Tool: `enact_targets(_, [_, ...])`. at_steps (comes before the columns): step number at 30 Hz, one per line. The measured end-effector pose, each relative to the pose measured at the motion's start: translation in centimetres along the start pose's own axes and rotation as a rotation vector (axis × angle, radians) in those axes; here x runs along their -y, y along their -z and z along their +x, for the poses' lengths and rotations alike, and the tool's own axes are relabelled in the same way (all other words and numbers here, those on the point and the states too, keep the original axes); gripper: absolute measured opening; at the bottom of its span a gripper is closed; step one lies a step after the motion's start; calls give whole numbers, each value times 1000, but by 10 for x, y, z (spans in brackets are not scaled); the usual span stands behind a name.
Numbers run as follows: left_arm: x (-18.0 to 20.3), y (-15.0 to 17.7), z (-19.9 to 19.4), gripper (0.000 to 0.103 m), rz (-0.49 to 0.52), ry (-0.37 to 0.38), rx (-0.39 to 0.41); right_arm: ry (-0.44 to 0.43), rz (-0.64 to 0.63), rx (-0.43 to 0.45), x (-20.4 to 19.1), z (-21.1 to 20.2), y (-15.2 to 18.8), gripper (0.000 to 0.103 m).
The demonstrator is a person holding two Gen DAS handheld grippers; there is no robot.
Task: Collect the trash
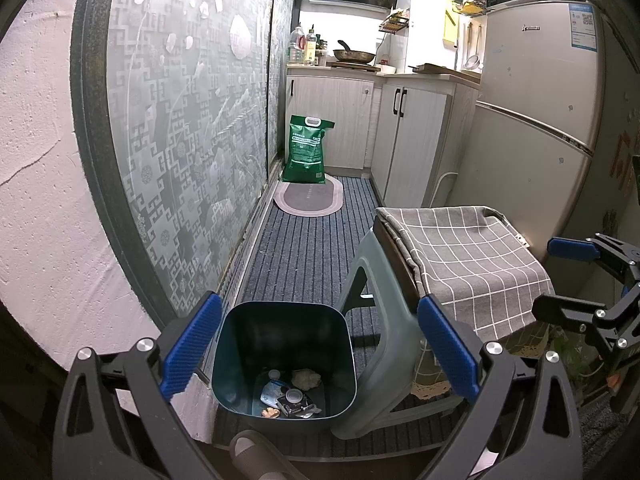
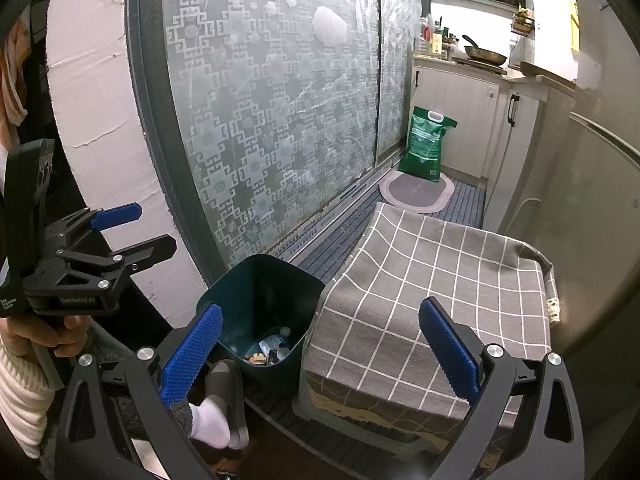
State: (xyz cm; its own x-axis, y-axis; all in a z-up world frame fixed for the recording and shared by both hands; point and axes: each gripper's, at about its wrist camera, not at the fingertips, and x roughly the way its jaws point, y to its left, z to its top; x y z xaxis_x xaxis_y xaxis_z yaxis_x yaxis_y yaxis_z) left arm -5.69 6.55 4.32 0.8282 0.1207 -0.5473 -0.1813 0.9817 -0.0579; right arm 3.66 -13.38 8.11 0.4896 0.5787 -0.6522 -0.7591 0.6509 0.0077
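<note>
Dark teal square plastic bin (image 1: 284, 344) sits on the striped floor mat (image 1: 312, 240), just beside a grey-check cloth-covered stool (image 1: 468, 256). Trash inside bin (image 1: 290, 396): wrappers, caps, prob. a crumpled tissue. Left tongs (image 1: 320, 348) spread wide w/ nothing held; right tongs (image 2: 320, 352) likewise apart, empty, above bin and stool.

green sack (image 1: 305, 150) | oval mat (image 1: 309, 197) | checked cloth (image 2: 436, 300) on stool (image 1: 368, 280)

narrow kitchen: patterned frosted sliding door (image 1: 192, 128), striped floor mat (image 1: 308, 248), pale cabinets (image 1: 412, 136), fridge (image 1: 536, 108).
</note>
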Motion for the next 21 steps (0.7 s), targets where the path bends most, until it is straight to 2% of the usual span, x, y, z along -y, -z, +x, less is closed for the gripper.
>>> enact_targets(21, [0,1,0,100,-5,0,4,-2,1,5,0,-1,1,100])
